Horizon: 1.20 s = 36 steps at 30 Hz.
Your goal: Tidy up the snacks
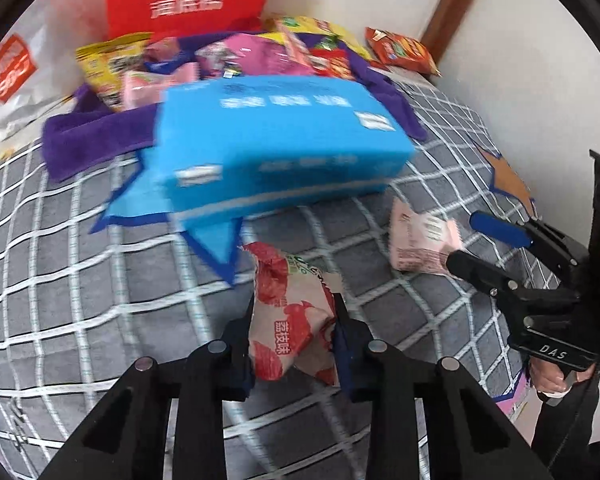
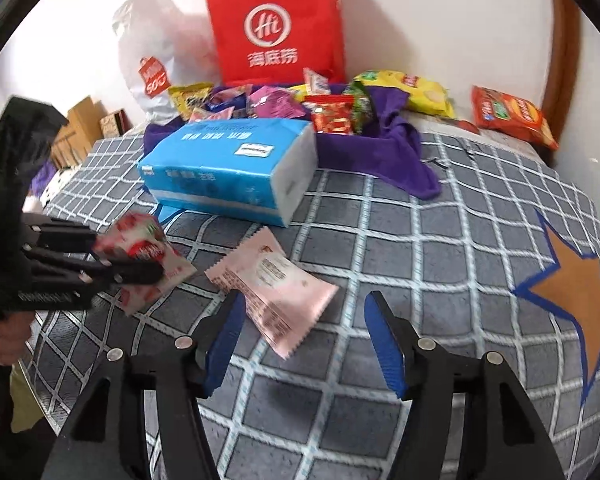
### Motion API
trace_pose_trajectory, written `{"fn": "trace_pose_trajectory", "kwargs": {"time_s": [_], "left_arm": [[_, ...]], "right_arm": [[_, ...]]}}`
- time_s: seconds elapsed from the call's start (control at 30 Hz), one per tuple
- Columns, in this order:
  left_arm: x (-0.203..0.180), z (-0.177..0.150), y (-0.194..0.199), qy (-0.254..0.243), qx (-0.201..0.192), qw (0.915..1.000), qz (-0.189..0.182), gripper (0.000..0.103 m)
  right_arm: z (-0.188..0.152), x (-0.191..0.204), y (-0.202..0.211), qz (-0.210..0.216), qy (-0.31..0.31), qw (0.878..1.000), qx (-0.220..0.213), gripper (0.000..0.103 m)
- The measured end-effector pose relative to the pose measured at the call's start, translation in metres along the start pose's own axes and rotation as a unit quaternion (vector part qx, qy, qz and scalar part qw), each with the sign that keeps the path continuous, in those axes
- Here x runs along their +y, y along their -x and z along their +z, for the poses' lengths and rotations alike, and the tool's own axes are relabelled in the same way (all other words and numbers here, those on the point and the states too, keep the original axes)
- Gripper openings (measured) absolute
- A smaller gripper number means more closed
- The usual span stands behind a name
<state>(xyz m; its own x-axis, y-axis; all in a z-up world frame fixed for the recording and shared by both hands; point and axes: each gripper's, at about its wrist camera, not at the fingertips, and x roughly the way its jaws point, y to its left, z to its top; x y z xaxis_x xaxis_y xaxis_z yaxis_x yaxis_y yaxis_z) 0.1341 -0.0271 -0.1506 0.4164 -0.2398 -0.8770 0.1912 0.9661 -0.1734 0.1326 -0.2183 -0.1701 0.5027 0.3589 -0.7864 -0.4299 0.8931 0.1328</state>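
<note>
Pinching a red-and-white snack packet (image 1: pixel 292 312) between its pressed-in fingers, the left tool (image 1: pixel 294 344) holds it nearest, in front of the blue tissue pack (image 2: pixel 228 168). The right tool (image 2: pixel 304 344) stands spread, nothing between its pads, its left finger at the edge of a pink snack packet (image 2: pixel 272 292) lying flat on the checked bed cover (image 2: pixel 440 240), also in front of the tissue pack. Behind the tissue pack, more snacks (image 2: pixel 332 116) sit heaped on a purple cloth (image 2: pixel 384 152), and a red bag (image 2: pixel 276 24) stands behind them against the wall.

Blue tissue pack (image 2: pixel 230 168) on grid blanket (image 2: pixel 420 264).
</note>
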Motion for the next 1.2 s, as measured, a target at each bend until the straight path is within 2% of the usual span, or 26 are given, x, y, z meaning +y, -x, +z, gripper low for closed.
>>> {"fn": "trace_pose_trajectory", "kwargs": {"time_s": [0.1, 0.23, 0.4, 0.47, 0.57, 0.73, 0.83, 0.93, 0.97, 1.03, 1.2], "left_arm": [[0.016, 0.000, 0.004, 0.014, -0.004, 0.9999, 0.008, 0.029], [0.029, -0.001, 0.006, 0.030, -0.004, 0.9995, -0.005, 0.029], [0.031, -0.003, 0.005, 0.033, -0.004, 0.9993, -0.016, 0.029], [0.032, -0.003, 0.006, 0.034, -0.005, 0.9992, -0.020, 0.029], [0.033, -0.004, 0.006, 0.037, -0.007, 0.9989, -0.026, 0.029], [0.037, -0.007, 0.011, 0.037, -0.009, 0.9988, -0.031, 0.029], [0.041, -0.010, 0.015, 0.043, -0.013, 0.9985, -0.031, 0.029], [0.043, -0.011, 0.021, 0.047, -0.019, 0.9981, -0.035, 0.026], [0.043, -0.012, 0.023, 0.046, -0.021, 0.9981, -0.035, 0.026], [0.042, -0.012, 0.027, 0.043, -0.025, 0.9980, -0.039, 0.025], [0.040, -0.014, 0.040, 0.035, -0.039, 0.9975, -0.049, 0.024]], "right_arm": [[0.007, 0.010, -0.013, 0.009, 0.029, 0.999, 0.012, 0.062], [0.013, 0.020, -0.025, 0.014, 0.065, 0.998, 0.022, 0.062], [0.011, 0.031, -0.034, 0.023, 0.109, 0.993, 0.047, 0.062], [0.008, 0.032, -0.033, 0.027, 0.110, 0.992, 0.055, 0.059], [0.005, 0.032, -0.031, 0.032, 0.092, 0.994, 0.054, 0.054], [0.012, 0.029, -0.036, 0.027, 0.028, 0.998, 0.053, 0.057], [0.016, 0.032, -0.041, 0.007, 0.009, 0.999, 0.049, 0.057], [0.016, 0.031, -0.040, -0.024, -0.014, 0.999, 0.045, 0.041], [0.016, 0.031, -0.039, -0.023, -0.022, 0.998, 0.045, 0.040], [0.014, 0.030, -0.034, -0.023, -0.037, 0.998, 0.046, 0.036], [0.004, 0.033, -0.014, -0.037, -0.071, 0.996, 0.035, 0.036]]}}
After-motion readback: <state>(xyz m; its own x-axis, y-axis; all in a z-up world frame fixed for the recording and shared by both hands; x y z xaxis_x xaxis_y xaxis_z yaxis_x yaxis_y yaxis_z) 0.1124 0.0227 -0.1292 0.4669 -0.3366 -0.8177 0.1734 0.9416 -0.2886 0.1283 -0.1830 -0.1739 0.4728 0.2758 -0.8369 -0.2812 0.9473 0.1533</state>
